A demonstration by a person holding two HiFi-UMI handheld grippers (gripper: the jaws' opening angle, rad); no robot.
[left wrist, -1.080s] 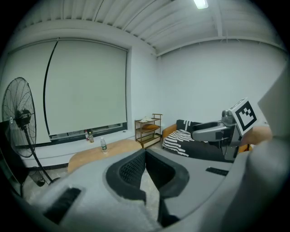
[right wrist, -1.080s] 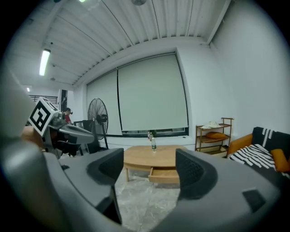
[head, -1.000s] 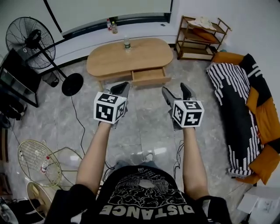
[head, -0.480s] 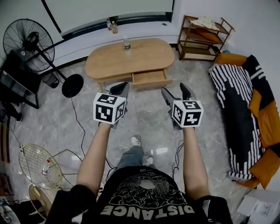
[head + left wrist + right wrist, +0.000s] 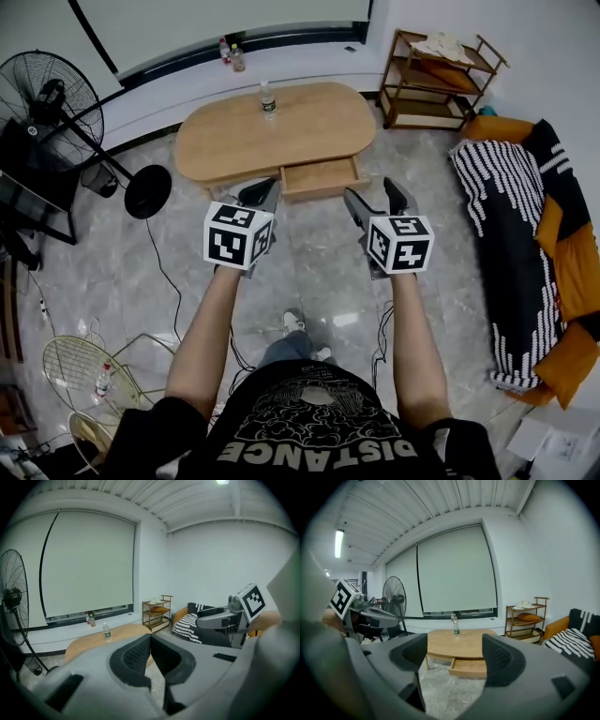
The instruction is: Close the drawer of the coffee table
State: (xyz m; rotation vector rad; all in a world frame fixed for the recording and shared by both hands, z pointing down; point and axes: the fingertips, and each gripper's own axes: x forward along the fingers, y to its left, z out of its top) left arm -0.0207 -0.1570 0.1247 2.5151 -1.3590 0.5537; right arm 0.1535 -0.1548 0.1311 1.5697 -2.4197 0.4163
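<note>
The drawer [image 5: 319, 176] stood pulled out from the near long edge of the coffee table [image 5: 309, 131], right of that edge's middle, with its front panel facing the person. It was the only part of the table out of place, and nothing in view blocked its travel back into the frame.

At the far left, a standing fan [image 5: 42, 94] was well clear of the table's left end. A water bottle [image 5: 268, 98] stood upright at the far edge of the tabletop, away from the drawer side, so a push on the front panel appeared unlikely to disturb it.

The left gripper [image 5: 258, 192] was held above the floor, short of the table's near edge. Its jaws were closed together and held nothing, which suited it as a blunt pushing tool or as an idle hand.

The right gripper [image 5: 373, 195] was held level with the left one, also short of the drawer and not touching it. Its jaws stood wide apart and empty. The right gripper view showed the drawer framed between them in the distance, which suggested that this gripper was aimed at the front panel.
</note>
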